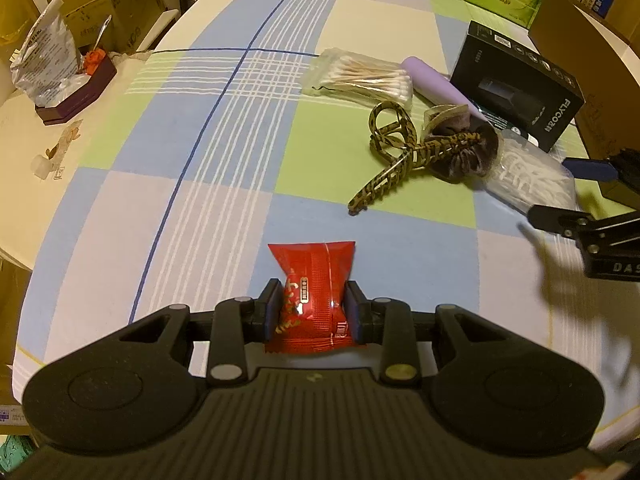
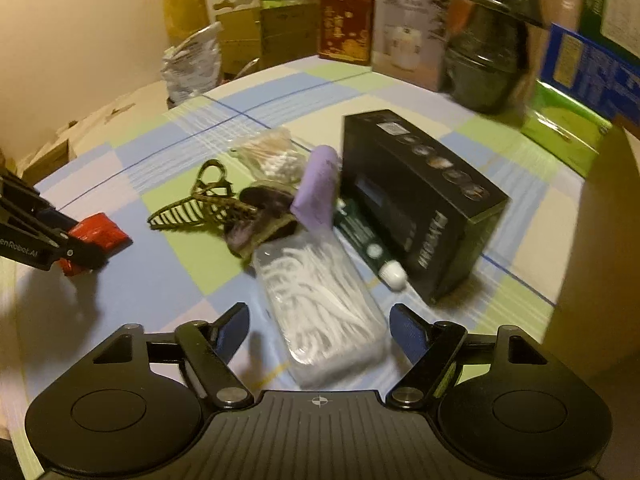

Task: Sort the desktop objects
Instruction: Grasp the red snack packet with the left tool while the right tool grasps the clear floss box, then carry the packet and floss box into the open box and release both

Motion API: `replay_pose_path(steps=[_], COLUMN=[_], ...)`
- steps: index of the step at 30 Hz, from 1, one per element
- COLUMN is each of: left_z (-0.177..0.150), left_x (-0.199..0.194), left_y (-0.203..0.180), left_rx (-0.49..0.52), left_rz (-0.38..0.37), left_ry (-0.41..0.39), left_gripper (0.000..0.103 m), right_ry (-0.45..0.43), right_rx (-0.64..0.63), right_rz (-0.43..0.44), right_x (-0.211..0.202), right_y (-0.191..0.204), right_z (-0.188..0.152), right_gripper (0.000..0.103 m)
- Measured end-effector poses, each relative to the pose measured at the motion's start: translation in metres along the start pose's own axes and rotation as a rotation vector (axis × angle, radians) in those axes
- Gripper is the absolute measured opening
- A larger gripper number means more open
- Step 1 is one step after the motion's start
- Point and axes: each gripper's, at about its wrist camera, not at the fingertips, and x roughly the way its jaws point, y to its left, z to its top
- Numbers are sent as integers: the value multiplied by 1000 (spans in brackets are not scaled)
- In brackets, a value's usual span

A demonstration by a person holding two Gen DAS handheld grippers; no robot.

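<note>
My left gripper (image 1: 314,308) is shut on a red snack packet (image 1: 316,276), held just above the checked tablecloth (image 1: 224,152). The right wrist view shows that packet (image 2: 98,232) at the left edge. A clear box of white floss picks (image 2: 320,308) lies between the fingers of my right gripper (image 2: 320,334), which is open, with a gap on the left side. Behind it lie a leopard hair claw (image 2: 200,208), a dark scrunchie (image 2: 260,216), a lilac tube (image 2: 320,188), a bag of cotton swabs (image 2: 276,156), a green tube (image 2: 360,236) and a black box (image 2: 420,200).
A brown cardboard box (image 1: 592,60) stands at the right edge. Cartons and a dark jar (image 2: 488,52) line the back. A foil bag (image 1: 44,64) and a small dark tray (image 1: 76,92) sit at the left, off the cloth.
</note>
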Motion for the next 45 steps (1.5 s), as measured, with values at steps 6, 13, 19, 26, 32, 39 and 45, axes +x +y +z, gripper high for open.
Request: replay_pose_path(steps=[6,13,19,26,32,39,45], left_z=[1,3,7,12,11,7,10], left_x=[0,2,4,8,7,0,-17], left_y=[7,6,5,4,2,-7,-26], left_rx=[-21,-12,1,18,36,61,100], left_rz=[5,10,14,17,10,-18,-51], left_ry=[-4,-11,-14,-13,-11,-2,-29], left_gripper=[29,29,29,30,26,25,24], right_ry=[105,99,101,105,140,159,136], right_rx=[40,91,146,104,118,167,222], right_rz=[6,-11,-29,-34,-35,-30,-11], right_x=[-6,-2,8,14,7,-9,-37], right_y=[12,16,9,15,16,11,1], right_z=[-1,1,10,12,6,-3,-9], right_gripper=[54,69,69,55,55,55,55])
